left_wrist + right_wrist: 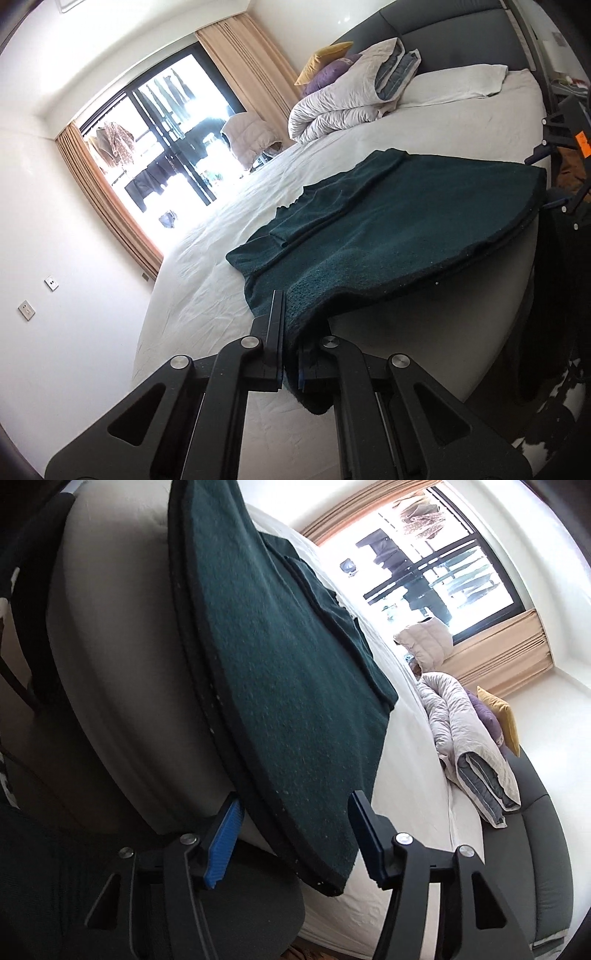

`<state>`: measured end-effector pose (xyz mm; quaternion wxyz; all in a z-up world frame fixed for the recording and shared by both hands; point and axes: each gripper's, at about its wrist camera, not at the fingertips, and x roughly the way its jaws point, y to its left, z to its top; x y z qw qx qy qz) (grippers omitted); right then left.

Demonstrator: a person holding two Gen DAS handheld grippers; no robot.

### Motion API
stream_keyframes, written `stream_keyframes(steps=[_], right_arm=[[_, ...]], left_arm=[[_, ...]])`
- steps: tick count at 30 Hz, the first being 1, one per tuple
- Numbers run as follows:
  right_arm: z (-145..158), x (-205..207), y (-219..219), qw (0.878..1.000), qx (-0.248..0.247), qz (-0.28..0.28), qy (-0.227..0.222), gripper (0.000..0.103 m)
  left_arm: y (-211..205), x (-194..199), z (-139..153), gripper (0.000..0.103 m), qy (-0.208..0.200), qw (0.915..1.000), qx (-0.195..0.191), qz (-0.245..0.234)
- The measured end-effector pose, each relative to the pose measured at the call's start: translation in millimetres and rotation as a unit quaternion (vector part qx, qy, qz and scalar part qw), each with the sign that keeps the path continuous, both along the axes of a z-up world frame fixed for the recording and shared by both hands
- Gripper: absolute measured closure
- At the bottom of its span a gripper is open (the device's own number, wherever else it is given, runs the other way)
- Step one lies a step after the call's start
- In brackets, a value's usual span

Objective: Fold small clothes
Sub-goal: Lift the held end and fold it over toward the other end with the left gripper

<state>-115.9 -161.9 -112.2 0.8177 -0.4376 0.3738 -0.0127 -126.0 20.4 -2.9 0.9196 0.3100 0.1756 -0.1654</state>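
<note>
A dark green knit garment (388, 229) lies flat on the white bed (207, 280), with a sleeve folded across it and its hem hanging over the bed's near edge. My left gripper (291, 325) is shut on one hem corner of the garment. In the right wrist view the same garment (280, 686) fills the middle. My right gripper (295, 812) is open, its blue-padded fingers (221, 842) standing on either side of the other hem corner without closing on it. The right gripper also shows at the right edge of the left wrist view (557, 177).
A rolled grey-white duvet (343, 99) with yellow and purple cushions (325, 62) lies by the dark headboard (443, 33). A white pillow (458, 81) sits beside it. A window with beige curtains (236, 55) is beyond the bed. Dark floor lies below the bed edge (221, 904).
</note>
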Motion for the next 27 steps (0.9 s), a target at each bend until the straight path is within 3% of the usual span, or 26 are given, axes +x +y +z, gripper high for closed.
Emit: stream_keyframes(steps=[2,6,12,17,24,27], right_arm=[[1.5,5.4,-6.7,1.000,-0.002,-0.020,0.002,0.057],[12.8,13.9,-22.2,0.998,0.027,-0.055,0.010,0.100],[62.5,24.1,-43.9,0.990,0.109,-0.082,-0.039,0.099],[94.9,55.4,-53.9,0.986,0.122,-0.085,-0.076,0.099],[132.2,141.2,-64.7,0.981,0.151,-0.080,-0.090,0.099],[136.2,192.8,-72.9,0.981,0.156,-0.084,-0.074,0.099]], left_arm=[[-0.4,2.2,0.9,0.099,0.001,1.0000,0.002,-0.001],[0.8,-0.3,-10.7,0.099,0.014,0.9999,0.010,-0.003],[9.0,5.8,-15.1,0.100,0.042,0.9990,-0.013,0.006],[23.2,32.7,6.7,0.100,0.057,0.9953,-0.070,0.033],[27.9,100.2,34.8,0.100,0.062,0.9894,-0.115,0.064],[24.5,141.7,41.3,0.100,0.066,0.9895,-0.105,0.074]])
